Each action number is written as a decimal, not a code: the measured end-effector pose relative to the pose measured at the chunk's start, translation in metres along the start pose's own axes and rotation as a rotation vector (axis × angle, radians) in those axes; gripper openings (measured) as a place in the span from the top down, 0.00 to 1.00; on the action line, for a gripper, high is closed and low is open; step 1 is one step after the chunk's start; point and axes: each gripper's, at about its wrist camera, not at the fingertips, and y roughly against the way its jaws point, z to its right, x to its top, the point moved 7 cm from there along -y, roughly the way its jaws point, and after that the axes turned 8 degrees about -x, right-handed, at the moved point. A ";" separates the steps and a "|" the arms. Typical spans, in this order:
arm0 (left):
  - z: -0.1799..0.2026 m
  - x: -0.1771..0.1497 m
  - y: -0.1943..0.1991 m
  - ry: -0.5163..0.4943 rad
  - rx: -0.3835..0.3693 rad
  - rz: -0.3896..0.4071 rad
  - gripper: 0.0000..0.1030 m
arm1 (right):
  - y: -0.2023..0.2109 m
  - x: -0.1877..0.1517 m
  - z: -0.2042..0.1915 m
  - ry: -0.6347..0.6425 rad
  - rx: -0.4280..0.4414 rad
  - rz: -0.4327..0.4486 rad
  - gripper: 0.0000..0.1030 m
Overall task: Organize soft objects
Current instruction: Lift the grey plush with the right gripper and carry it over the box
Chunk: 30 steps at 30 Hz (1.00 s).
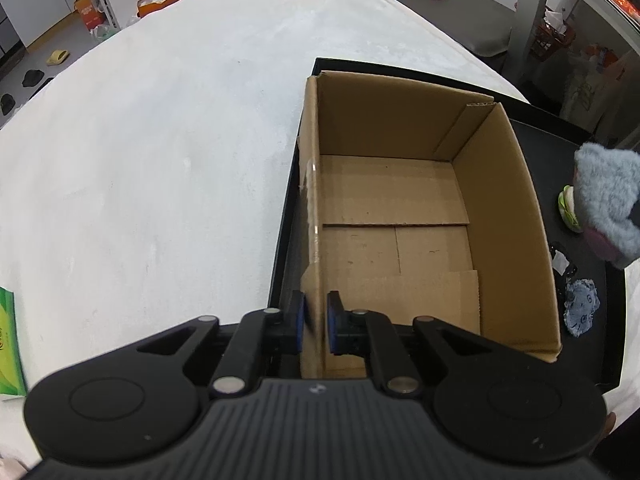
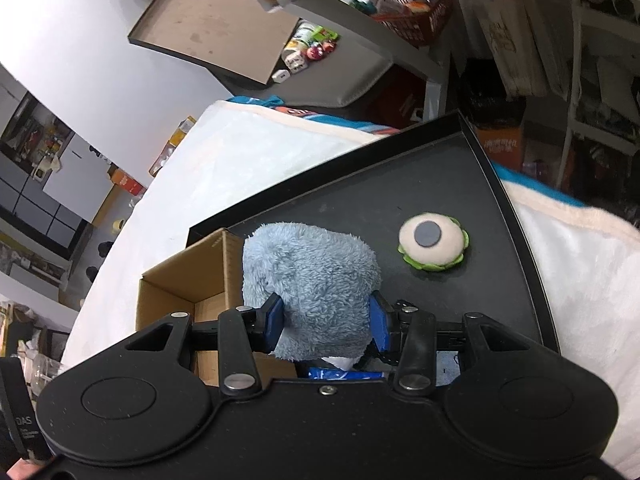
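Observation:
An open cardboard box (image 1: 400,208) stands on a black tray (image 1: 596,320); nothing lies inside it. My left gripper (image 1: 316,322) is shut on the box's near left wall. The right gripper (image 2: 326,322) is shut on a fluffy blue plush (image 2: 312,276), held above the tray beside the box's (image 2: 176,284) right wall. The same blue plush (image 1: 608,196) shows at the right edge of the left wrist view. A burger-shaped plush (image 2: 434,246) lies flat on the tray (image 2: 360,196), beyond the held toy. A small blue denim piece (image 1: 580,308) lies on the tray right of the box.
The tray rests on a bed covered by a white blanket (image 1: 160,160). A green packet (image 1: 10,344) lies at the bed's left edge. Shelves with a red basket (image 2: 416,8) and floor clutter surround the bed.

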 end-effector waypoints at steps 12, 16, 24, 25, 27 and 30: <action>-0.011 0.008 0.003 -0.003 -0.023 0.031 0.91 | 0.015 -0.001 -0.037 0.095 -0.035 0.039 0.59; -0.014 0.008 0.004 0.005 -0.038 0.037 0.91 | 0.017 -0.003 -0.051 0.126 -0.040 0.047 0.59; -0.016 0.011 0.004 -0.003 -0.057 0.043 0.91 | 0.014 -0.005 -0.083 0.210 -0.081 0.075 0.59; -0.016 0.009 0.005 -0.005 -0.060 0.044 0.91 | 0.013 -0.005 -0.087 0.219 -0.088 0.079 0.59; -0.016 0.009 0.005 -0.007 -0.065 0.044 0.91 | 0.011 -0.005 -0.093 0.233 -0.103 0.084 0.59; -0.020 0.009 0.004 0.002 -0.076 0.042 0.91 | 0.008 -0.004 -0.099 0.256 -0.134 0.094 0.59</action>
